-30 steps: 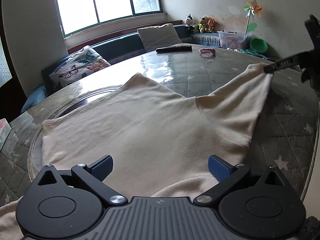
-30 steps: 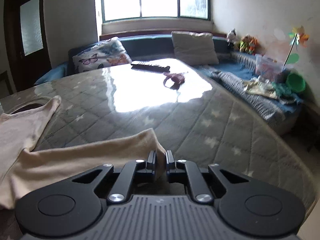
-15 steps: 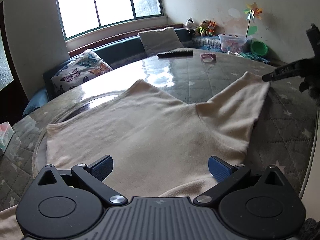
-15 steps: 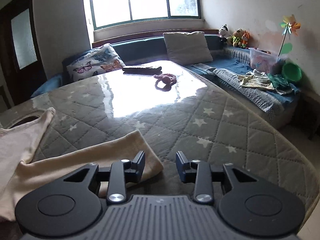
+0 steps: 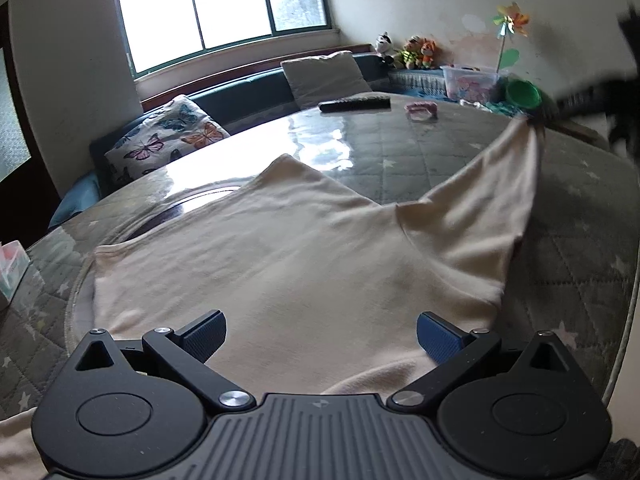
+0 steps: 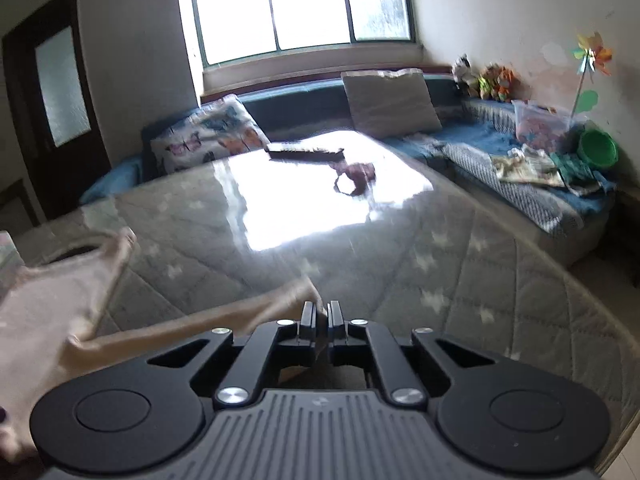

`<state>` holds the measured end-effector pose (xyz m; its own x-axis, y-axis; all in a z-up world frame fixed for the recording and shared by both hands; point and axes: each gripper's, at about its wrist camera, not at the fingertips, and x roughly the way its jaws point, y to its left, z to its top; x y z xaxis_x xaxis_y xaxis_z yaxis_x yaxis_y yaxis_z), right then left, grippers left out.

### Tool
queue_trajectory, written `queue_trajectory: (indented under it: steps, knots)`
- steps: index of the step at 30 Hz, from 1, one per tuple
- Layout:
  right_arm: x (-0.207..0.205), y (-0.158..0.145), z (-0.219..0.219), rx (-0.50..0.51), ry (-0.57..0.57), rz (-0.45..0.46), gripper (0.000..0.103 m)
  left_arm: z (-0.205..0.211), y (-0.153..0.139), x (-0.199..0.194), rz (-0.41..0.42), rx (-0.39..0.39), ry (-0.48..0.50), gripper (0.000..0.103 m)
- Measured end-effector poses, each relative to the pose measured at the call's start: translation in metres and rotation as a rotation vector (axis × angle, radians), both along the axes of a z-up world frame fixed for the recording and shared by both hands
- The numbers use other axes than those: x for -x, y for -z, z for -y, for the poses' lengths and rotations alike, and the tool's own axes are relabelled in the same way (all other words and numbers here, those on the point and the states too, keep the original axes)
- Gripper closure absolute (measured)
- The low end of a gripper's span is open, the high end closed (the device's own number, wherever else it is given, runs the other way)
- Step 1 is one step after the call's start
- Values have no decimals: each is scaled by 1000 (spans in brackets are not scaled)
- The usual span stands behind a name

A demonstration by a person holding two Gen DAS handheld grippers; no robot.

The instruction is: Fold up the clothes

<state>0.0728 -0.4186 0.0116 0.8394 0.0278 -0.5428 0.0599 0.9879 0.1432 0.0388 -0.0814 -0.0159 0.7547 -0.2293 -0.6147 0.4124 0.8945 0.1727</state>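
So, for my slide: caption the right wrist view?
Right gripper shut on the cream shirt's sleeve tip, lifting it above the quilted table.

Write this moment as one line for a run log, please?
step: folding sleeve | right gripper: shut on sleeve, lifting | left gripper: open over shirt

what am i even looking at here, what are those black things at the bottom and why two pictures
Each picture comes from a camera on a hand-held gripping tool, looking forward along its two fingers; a person holds one per hand. In the left view, the left tool is open above a cream shirt spread on a quilted table. In the right view, the right tool is pinched shut on the shirt's sleeve and holds its end off the table. A remote and a small pink item lie at the far side.
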Motion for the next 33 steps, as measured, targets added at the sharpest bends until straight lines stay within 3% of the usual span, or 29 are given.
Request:
queue_trajectory:
  steps: [5, 9, 14, 18, 24, 27, 29, 33]
  knots:
    - [5, -46, -25, -10, -106, 85, 98, -6, 1, 4, 6, 13, -2, 0]
    - [9, -89, -70, 0, -262, 166, 98, -21, -8, 11, 32, 38, -27, 0]
    - [15, -119, -139, 18, -468, 231, 98, -48, -15, 24, 57, 58, -84, 0]
    - [17, -124, -195, 34, -633, 238, 98, -71, -17, 34, 65, 68, -143, 0]
    - [17, -109, -255, 22, -795, 175, 95, -97, -16, 49, 61, 78, -221, 0]
    - [28, -105, -263, 15, -839, 160, 91, -106, -16, 54, 61, 83, -244, 0]
    - [31, -104, -261, 28, -839, 161, 81, -111, -16, 56, 59, 87, -261, 0]
    - [23, -98, -247, 90, -819, 125, 77, -114, -19, 57, 61, 96, -285, 0]
